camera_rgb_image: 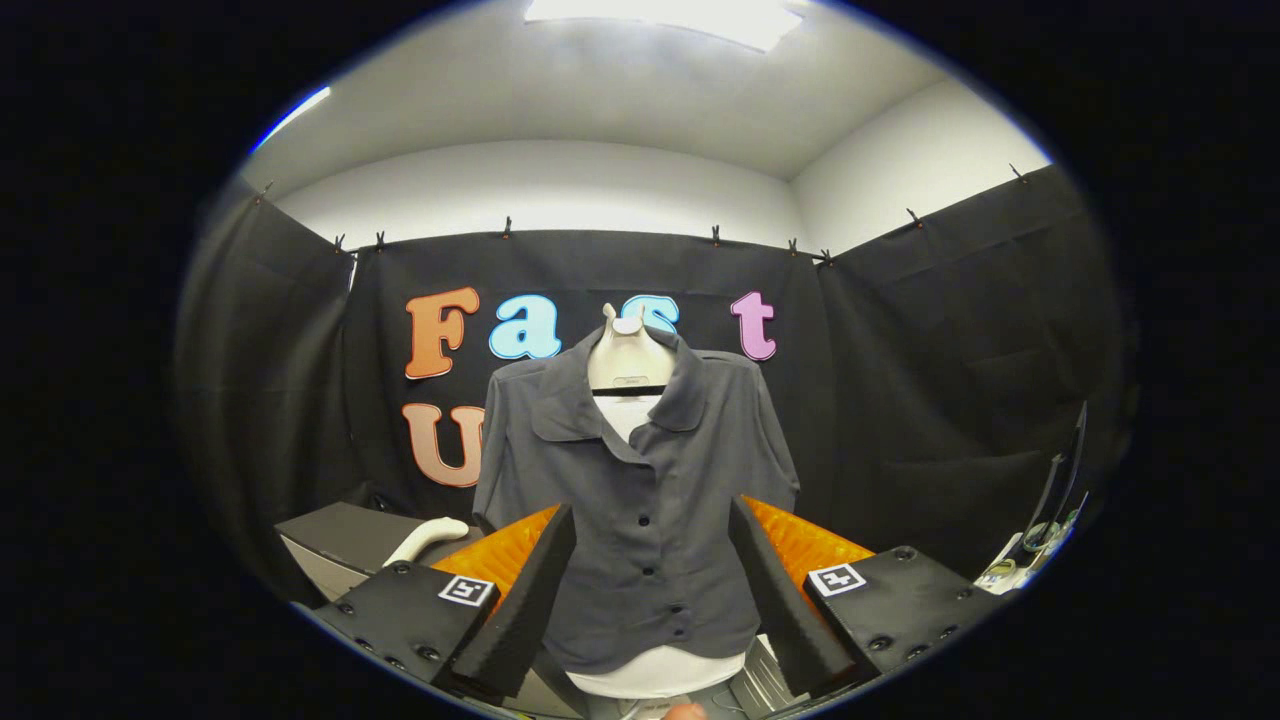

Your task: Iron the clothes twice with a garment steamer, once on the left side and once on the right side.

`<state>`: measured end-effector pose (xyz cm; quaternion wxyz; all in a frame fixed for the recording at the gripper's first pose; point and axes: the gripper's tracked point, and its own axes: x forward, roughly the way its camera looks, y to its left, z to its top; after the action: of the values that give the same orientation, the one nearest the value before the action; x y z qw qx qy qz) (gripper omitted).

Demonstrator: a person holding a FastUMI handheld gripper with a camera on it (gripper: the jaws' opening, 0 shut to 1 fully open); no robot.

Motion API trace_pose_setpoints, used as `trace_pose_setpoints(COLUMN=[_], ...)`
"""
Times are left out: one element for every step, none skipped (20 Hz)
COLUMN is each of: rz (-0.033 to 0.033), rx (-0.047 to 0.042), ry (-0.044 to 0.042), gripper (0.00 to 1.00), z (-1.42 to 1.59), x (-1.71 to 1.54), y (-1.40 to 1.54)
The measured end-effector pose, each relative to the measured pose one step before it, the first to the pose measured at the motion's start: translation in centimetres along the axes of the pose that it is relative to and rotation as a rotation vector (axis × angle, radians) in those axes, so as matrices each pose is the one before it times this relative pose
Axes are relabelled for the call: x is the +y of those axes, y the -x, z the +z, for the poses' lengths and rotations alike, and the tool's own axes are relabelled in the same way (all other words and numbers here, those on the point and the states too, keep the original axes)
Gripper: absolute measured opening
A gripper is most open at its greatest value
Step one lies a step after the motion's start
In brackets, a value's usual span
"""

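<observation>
Shirt: a dark grey short-sleeved shirt (640,480) hangs at the centre of the frame, buttoned down the front with its collar open, facing the camera.
Bust: the shirt sits on a white mannequin bust (628,362); its neck stub shows above the collar, a white patch shows in the open neckline, and its white base shows below the hem at lower centre.
Hanger bar: a thin dark bar crosses the bust's neck just inside the collar.
Steamer: a white curved handle (432,538) lies at lower left, beside the shirt's sleeve and resting on a grey box; whether it is the steamer I cannot tell for sure.
Box: a grey box (340,540) sits at lower left, behind the left finger.
Gripper: the gripper (650,590) is spread wide at the bottom of the frame, holding nothing; the shirt's lower front shows in the gap, beyond the tips.
Fingers: the fingers (520,600) slant inward toward each other and touch nothing.
Clutter: small items at lower right, near the edge, are too distorted to identify.
Wall: black cloth (920,400) hangs behind the shirt and along both sides, clipped at the top.
Ceiling: white, with a bright light panel (660,15) at top centre.
</observation>
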<state>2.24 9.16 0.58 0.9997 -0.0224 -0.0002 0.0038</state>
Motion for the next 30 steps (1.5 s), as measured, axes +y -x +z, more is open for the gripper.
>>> trace_pose_setpoints(rz=[0.00526,0.00397,0.00425,0.00879,0.01326,0.01438,0.01344,0.01754,0.01944,0.01498,0.00999,0.01230,0.01263,0.01473,0.01829,0.01493,0.01223,0.01151,0.01361,0.01435,0.01170,0.00582,0.00736,0.00566,0.00594,0.00140,0.00775,0.00644,0.00357,-0.00192], rx=[0.00746,0.00501,0.00495,0.00681,0.00826,0.01028,0.01026,0.00823,0.00571,0.00973,0.00988,0.00994,0.01001,0.01458,0.01327,0.01287,0.01453,0.01098,0.00945,0.01199,0.01237,0.01314,0.01281,0.01288,0.01686,0.02416,0.02590,0.02560,0.02282,0.01646], ry=[0.00121,-0.00007,0.00000,-0.00099,-0.00155,-0.00253,-0.00427,-0.01148,-0.01853,-0.01451,-0.01215,-0.00944,-0.00572,-0.00536,-0.00476,0.00261,0.00809,0.01147,0.00532,-0.00014,0.00125,0.00360,0.00632,0.00918,0.00910,0.00601,0.00501,0.00417,0.00341,0.00686], gripper=[0.98,0.98,0.98,0.98,0.98,0.98,0.98,0.98,0.98,0.98,0.98,0.98,0.98,0.98,0.98,0.98,0.98,0.98,0.98,0.98,0.98,0.98,0.98,0.98,0.98,0.98,0.98,0.98,0.98,0.98], z=[-0.208,-0.129,-0.109,-0.228,-0.221,-0.269,-0.297,-0.172,-0.091,-0.250,-0.256,-0.308,-0.355,-0.484,-0.405,-0.519,-0.426,-0.326,-0.344,-0.452,-0.448,-0.496,-0.433,-0.510,-0.626,-0.820,-0.821,-0.682,-0.762,-0.542], x=[0.472,0.593,0.612,0.809,0.973,1.102,1.037,1.250,1.328,1.310,1.179,1.294,1.442,1.456,1.584,1.491,1.433,1.361,1.489,1.428,1.338,1.132,1.068,1.046,1.029,0.812,0.950,0.865,0.667,0.472], y=[-0.428,-0.285,-0.400,-0.402,-0.546,-0.486,-0.734,-0.576,-0.509,-0.622,-0.654,-0.773,-0.918,-0.971,-0.734,-0.962,-1.109,-0.901,-0.799,-0.964,-0.916,-1.122,-1.223,-1.051,-1.323,-1.281,-1.210,-1.207,-1.274,-1.171])
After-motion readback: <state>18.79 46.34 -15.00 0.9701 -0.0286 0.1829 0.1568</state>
